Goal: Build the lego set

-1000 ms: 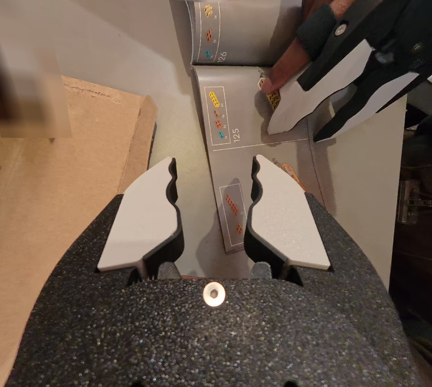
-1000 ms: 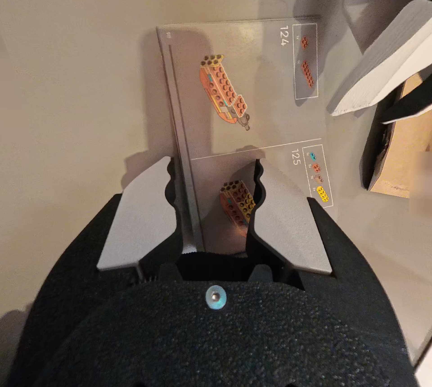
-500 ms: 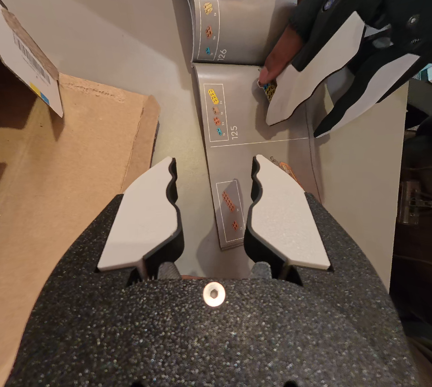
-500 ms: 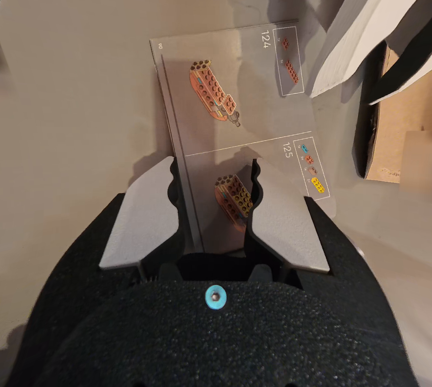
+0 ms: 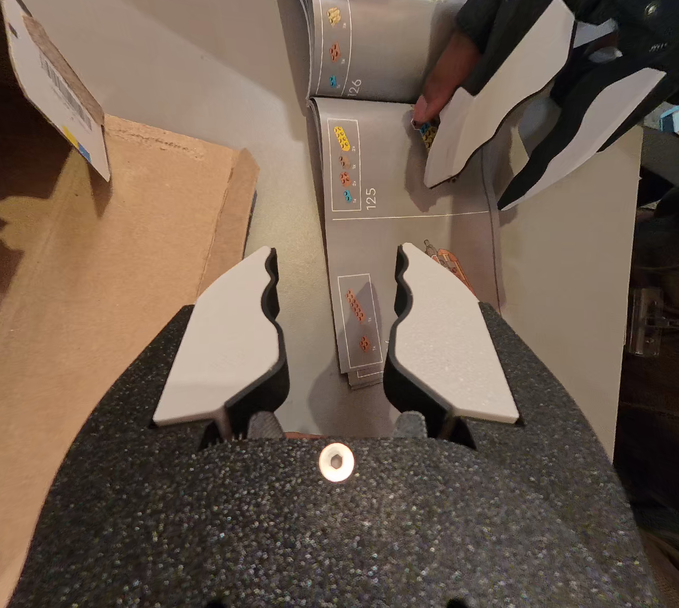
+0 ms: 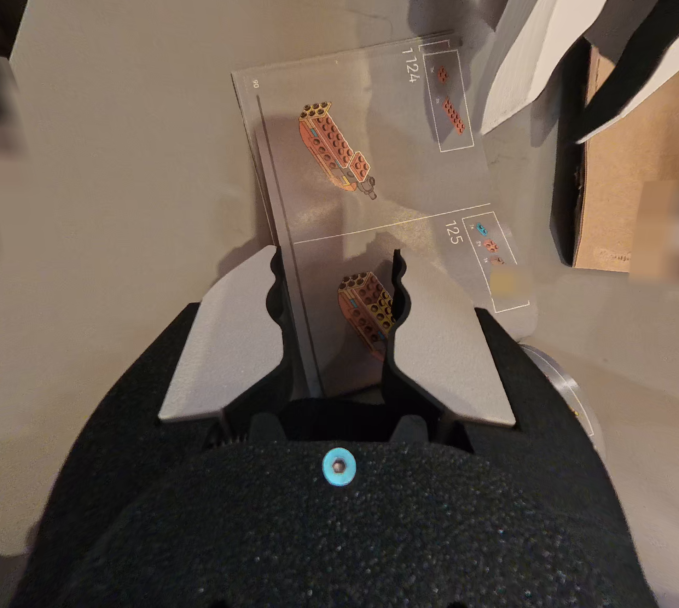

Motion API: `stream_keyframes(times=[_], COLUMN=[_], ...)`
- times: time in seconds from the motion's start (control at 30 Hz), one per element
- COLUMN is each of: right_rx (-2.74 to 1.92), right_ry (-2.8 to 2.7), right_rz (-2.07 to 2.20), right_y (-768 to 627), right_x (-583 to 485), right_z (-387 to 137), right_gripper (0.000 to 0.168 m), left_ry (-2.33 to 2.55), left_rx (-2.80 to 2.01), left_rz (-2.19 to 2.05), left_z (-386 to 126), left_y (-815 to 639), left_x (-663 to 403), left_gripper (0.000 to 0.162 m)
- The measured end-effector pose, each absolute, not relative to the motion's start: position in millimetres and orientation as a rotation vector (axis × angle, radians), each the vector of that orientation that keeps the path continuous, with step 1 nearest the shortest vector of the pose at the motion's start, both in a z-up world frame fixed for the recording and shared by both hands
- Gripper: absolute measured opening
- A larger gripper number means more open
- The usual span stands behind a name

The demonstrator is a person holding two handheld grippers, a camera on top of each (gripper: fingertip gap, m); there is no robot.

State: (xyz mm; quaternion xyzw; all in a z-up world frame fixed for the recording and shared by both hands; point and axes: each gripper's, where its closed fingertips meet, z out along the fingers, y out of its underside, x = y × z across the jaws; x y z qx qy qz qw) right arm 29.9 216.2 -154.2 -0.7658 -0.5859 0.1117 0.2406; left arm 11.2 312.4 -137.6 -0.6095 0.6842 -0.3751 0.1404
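The left claw point(image 5: 336, 281) hangs spread above the pale bench point(image 5: 176, 50), with nothing between its grey fingers point(image 5: 227, 340). Straight ahead of it, at twelve o'clock, an open grey instruction booklet point(image 5: 400, 186) lies flat on the bench; its near page shows drawings of brown, yellow and blue bricks in outlined boxes, and the far pages curl upward past the spine. At two o'clock the right claw point(image 5: 474, 193) reaches in over the booklet, also spread and empty, both of its pale fingers pointing down at the page. A bare finger point(image 5: 441, 83) of the person's hand lies alongside that claw and presses its tip onto the page near the spine, beside a drawing of a small brick model. At nine o'clock a flattened cardboard box point(image 5: 110, 259) rests on the bench, just beside the booklet, with a labelled flap point(image 5: 55, 83) standing up at ten o'clock.

From the right claw's point(image 6: 336, 274) own camera, the same booklet point(image 6: 367, 156) lies under and ahead of its spread fingers, showing a brown and tan brick model drawn twice. The left claw point(image 6: 529, 127) enters at one o'clock, above the booklet's far corner, and the cardboard box point(image 6: 617, 193) sits at three o'clock. No loose bricks can be made out.
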Motion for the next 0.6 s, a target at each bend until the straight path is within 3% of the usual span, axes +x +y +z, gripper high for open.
stream_keyframes(times=[0.6], right_rx=[-2.104], right_ry=[-1.49], right_rz=[0.142], right_y=[226.1], right_x=[43.9], right_z=[-148.8], right_gripper=[0.055], left_ry=[2.029], left_rx=[-1.686], left_rz=[-1.052], left_z=[-135.8], left_y=[313.4], left_x=[-1.8], left_gripper=[0.068])
